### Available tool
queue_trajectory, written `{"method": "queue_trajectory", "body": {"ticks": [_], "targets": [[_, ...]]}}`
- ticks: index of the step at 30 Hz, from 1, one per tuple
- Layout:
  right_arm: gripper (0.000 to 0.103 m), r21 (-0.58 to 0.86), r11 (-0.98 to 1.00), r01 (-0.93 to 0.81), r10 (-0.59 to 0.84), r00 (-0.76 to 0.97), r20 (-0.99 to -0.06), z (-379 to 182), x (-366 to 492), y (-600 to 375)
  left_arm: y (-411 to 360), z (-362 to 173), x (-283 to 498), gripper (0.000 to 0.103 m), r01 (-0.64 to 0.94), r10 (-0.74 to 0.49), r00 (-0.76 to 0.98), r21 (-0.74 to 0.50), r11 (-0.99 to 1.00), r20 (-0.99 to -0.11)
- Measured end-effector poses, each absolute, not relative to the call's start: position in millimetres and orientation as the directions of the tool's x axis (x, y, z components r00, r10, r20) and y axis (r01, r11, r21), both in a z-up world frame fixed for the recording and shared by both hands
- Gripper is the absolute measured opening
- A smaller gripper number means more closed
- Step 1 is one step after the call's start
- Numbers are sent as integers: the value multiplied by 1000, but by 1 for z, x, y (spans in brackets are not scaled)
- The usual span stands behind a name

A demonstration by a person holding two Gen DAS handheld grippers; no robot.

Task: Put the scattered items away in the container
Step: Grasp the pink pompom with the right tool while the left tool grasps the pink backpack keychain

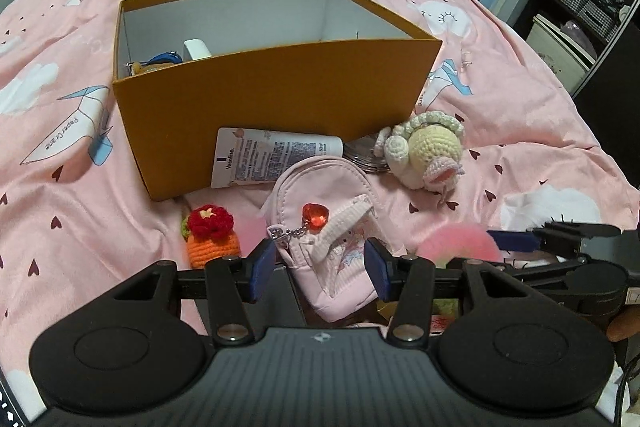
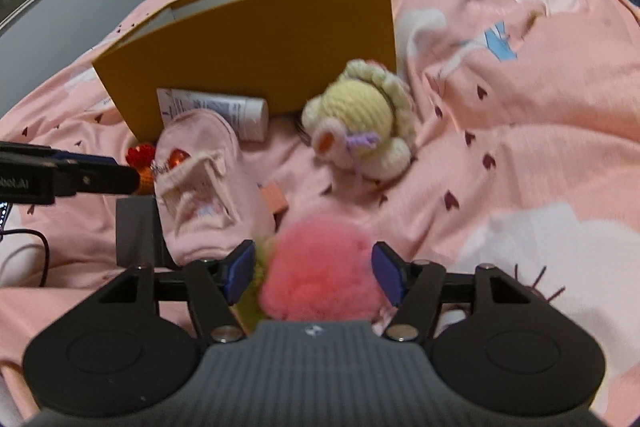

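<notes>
On bed, before orange cardboard box (image 1: 280, 95): left claw (image 1: 320, 267) straddling pink fabric pouch (image 1: 332, 227), unclenched; right claw (image 2: 312, 275) bracketing pink fluffy pompom (image 2: 320, 267), grip undeterminable; pompom may slip.

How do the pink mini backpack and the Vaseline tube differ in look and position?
The pink mini backpack is soft fabric with a red heart charm; the Vaseline tube is white plastic with print. The backpack sits between the left gripper's jaws; the tube lies against the orange box. Both lie outside the box.
</notes>
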State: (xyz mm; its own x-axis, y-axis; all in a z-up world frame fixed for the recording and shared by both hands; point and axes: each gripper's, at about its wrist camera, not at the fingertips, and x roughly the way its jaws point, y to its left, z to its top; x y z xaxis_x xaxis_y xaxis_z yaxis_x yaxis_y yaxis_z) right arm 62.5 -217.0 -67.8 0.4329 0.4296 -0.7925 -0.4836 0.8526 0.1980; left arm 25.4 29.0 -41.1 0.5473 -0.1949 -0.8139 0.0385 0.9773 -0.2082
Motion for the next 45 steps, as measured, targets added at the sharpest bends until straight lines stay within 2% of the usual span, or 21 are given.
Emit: {"method": "queue_trajectory", "body": {"ticks": [8, 30, 34, 42, 43, 44, 45], "targets": [[66, 163, 852, -498, 387, 387, -837, -86, 65, -209, 28, -45, 27, 57, 35, -193, 529, -206, 978, -826], [66, 43, 834, -551, 301, 387, -872, -116, 74, -196, 28, -50, 27, 57, 33, -181, 506, -191, 981, -844], [54, 46, 834, -550, 308, 395, -865, -120, 77, -194, 25, -53, 27, 57, 41, -182, 496, -186, 982, -849], [49, 70, 819, -570, 361, 417, -834, -109, 72, -197, 30, -58, 27, 57, 18, -171, 492, -186, 982, -853], [44, 71, 817, -573, 371, 426, -825, -105, 71, -198, 30, -58, 27, 57, 17, -171, 492, -187, 982, -854], [25, 66, 816, -574, 378, 443, -813, -100, 71, -199, 31, -59, 28, 57, 17, -172, 493, -188, 982, -853], [15, 54, 815, -577, 382, 465, -798, -93, 73, -203, 31, -59, 28, 57, 16, -174, 495, -191, 982, -851]]}}
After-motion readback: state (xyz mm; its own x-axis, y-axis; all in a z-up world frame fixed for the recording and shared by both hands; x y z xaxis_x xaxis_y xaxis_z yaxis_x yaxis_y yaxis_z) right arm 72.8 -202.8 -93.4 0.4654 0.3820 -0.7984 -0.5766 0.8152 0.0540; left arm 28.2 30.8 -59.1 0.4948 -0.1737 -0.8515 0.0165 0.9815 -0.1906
